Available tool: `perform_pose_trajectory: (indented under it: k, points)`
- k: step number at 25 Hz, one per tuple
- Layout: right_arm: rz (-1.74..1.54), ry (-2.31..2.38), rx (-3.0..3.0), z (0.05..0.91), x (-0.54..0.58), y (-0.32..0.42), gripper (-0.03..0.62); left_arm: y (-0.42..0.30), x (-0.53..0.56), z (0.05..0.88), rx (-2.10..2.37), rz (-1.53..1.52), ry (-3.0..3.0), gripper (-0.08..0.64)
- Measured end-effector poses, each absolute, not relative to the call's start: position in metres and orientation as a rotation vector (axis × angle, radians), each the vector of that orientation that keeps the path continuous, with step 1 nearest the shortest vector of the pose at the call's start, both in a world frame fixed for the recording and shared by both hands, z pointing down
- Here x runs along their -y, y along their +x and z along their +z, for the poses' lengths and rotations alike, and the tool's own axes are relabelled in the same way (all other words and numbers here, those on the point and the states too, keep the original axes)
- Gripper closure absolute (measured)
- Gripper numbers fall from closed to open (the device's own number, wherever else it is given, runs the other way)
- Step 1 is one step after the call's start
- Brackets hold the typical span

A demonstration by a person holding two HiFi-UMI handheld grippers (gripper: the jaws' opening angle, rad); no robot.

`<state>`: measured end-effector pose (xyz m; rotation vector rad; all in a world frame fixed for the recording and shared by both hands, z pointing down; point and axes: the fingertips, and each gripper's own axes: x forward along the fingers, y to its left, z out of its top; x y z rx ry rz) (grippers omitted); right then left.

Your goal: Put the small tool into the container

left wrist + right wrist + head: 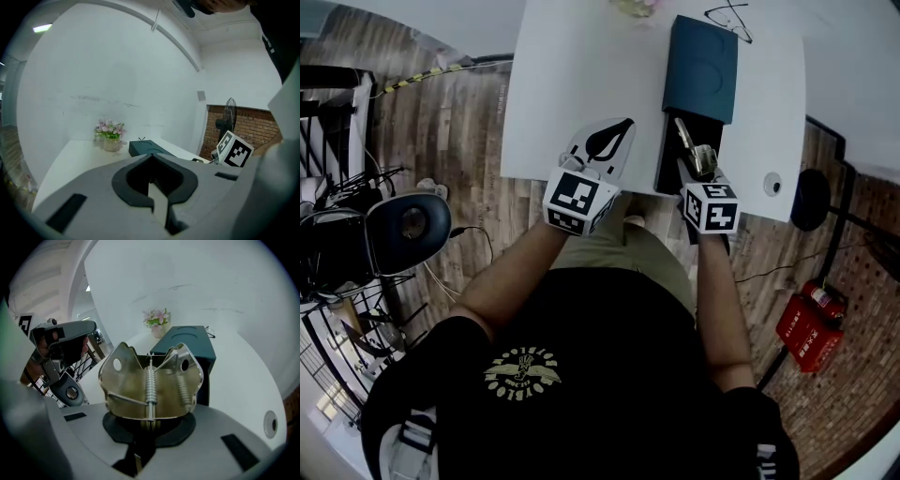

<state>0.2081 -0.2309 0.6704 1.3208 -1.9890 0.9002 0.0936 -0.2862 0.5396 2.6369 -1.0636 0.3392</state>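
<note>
Right gripper [145,423] grasps the spring-loaded metal tool [150,380], teal box [185,341] just ahead; left gripper [619,131] is clenched, empty.

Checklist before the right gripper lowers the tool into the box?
1. Grip on metal tool by right gripper fingers: ok.
2. Tool above the dark open part of the container: ok, per head view.
3. Inside of container free: cannot tell, too dark.
4. Clearance: left gripper shut, empty, off to the side of the container: ok.
5. Path: glasses and flowers at the table's far end: ok.
</note>
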Motion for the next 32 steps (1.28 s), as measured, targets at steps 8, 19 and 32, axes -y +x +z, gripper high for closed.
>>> perform_pose_trajectory:
  k: [8, 19, 32]
  points:
    - [0.92, 1.236, 1.903, 0.691, 0.232, 0.201, 0.546, 0.09, 0.292, 0.548, 1.07, 0.35, 2.611, 0.554]
    - [1.045, 1.287, 1.83, 0.701, 0.237, 0.213, 0.513, 0.092, 0.296, 0.533, 1.07, 0.355, 2.625, 0.553]
    - [1.005, 1.342, 1.813, 0.674, 0.225, 0.241, 0.325, 0.101, 0.305, 0.493, 1.08, 0.331, 2.667, 0.554]
